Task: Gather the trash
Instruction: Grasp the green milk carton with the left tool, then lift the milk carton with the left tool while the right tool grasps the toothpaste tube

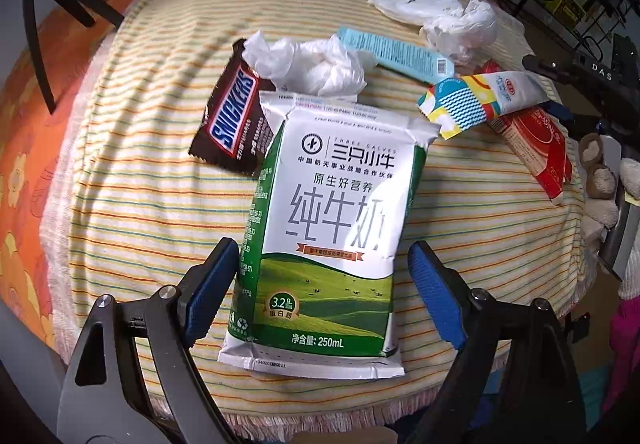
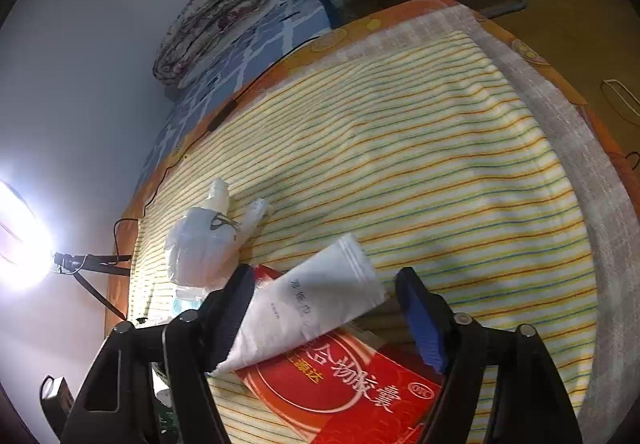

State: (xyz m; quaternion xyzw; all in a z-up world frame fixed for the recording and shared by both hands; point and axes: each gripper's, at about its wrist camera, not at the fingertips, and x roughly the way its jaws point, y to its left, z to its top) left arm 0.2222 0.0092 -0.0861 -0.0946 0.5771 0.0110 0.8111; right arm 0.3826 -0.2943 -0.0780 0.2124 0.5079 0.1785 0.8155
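In the left wrist view a flattened green-and-white milk carton (image 1: 332, 228) lies on the striped cloth (image 1: 132, 204). My left gripper (image 1: 324, 284) is open, one finger on each side of the carton's lower half. Behind it lie a Snickers wrapper (image 1: 232, 116), crumpled white tissue (image 1: 316, 64), a light blue packet (image 1: 396, 52), a white plastic bag (image 1: 448, 16), a patterned tube (image 1: 480, 100) and a red box (image 1: 536, 144). In the right wrist view my right gripper (image 2: 324, 308) is open over the white tube (image 2: 316, 304) lying on the red box (image 2: 340, 388). The plastic bag (image 2: 204, 244) sits to its left.
The striped cloth (image 2: 420, 164) covers an orange floral surface (image 1: 20, 148). A black tripod leg (image 1: 72, 0) stands at the far left. A folded blanket (image 2: 216, 20) and a bright lamp (image 2: 20, 236) are in the right wrist view. A gloved hand (image 1: 608, 188) shows at the right edge.
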